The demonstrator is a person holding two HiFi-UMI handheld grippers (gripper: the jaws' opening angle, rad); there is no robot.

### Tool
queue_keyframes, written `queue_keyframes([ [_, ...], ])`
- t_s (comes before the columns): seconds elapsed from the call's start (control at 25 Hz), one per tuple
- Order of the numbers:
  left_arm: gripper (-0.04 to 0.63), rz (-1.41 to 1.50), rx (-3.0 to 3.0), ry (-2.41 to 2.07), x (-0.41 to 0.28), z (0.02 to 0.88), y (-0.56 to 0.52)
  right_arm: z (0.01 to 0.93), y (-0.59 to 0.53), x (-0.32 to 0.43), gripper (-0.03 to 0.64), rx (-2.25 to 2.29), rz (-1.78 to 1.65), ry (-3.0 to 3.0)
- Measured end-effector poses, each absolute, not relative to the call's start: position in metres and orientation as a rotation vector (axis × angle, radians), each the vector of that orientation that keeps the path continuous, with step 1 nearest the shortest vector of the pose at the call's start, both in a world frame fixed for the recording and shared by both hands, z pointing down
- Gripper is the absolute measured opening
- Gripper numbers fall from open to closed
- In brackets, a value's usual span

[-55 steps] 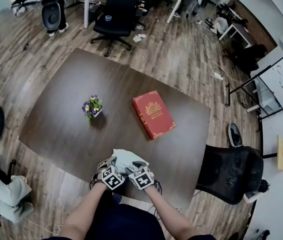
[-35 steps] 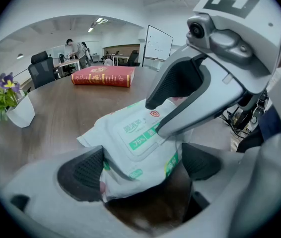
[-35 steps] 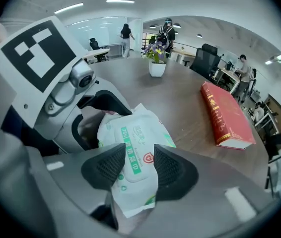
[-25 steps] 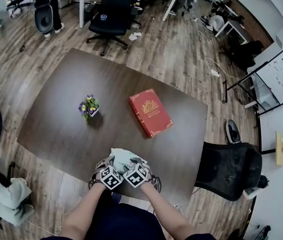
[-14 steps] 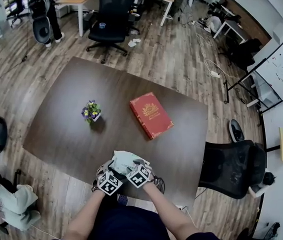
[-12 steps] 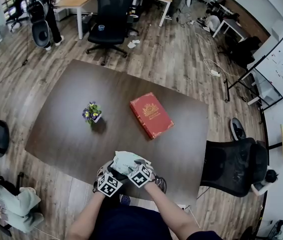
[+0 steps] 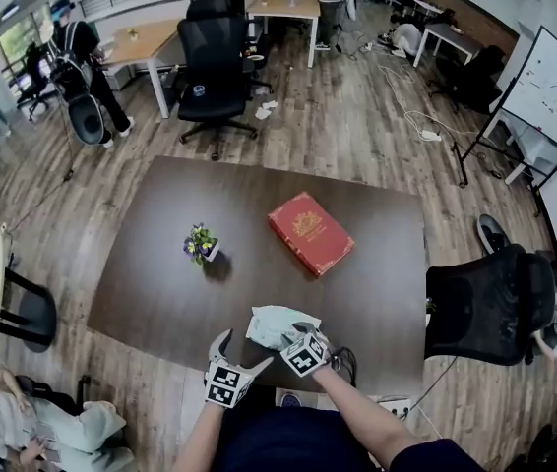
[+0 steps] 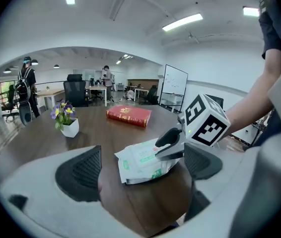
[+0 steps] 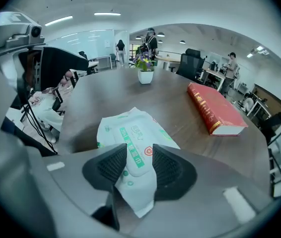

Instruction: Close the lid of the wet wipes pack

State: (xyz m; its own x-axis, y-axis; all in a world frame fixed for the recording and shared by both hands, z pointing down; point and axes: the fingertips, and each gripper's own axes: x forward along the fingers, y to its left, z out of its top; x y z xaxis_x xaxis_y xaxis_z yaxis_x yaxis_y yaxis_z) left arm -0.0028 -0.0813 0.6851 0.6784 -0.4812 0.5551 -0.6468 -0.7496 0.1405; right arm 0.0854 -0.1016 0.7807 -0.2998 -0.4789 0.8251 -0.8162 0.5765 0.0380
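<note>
The left tool (image 7: 239, 354) is hanging off the counter's (image 7: 160, 264) near edge, having just lifted away from the wet wipes pack (image 7: 274, 324), with its jaws just opening and gripping nothing. The pack is lying flat by that edge, and the right tool (image 7: 295, 332) is clamping its near corner. The lid's looking flat, so this is probably basically done.

Reaches both forearms (image 7: 352, 416) up from 6 o'clock to the near edge of the counter (image 7: 160, 293). Pinches the near end of the wet wipes pack (image 7: 271, 323) in the right claw (image 7: 286, 335), jaws just closed tight on it, tips toward 10 o'clock. Holds the left claw (image 7: 239, 354) at 8 o'clock of the right one, jaws just opened and apart, gripping nothing.
</note>
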Motion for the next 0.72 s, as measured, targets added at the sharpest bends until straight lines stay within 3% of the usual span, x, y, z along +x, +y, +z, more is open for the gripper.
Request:
queue_keyframes([
  [0.44, 0.514, 0.653, 2.568, -1.014, -0.022, 0.656, -0.070, 0.712, -0.060, 0.139, 0.206, 1.332, 0.635, -2.090],
  [0.72, 0.514, 0.631, 2.553, -1.046, -0.027, 0.648, -0.060, 0.667, -0.026, 0.165, 0.276, 1.481, 0.730, -2.164],
])
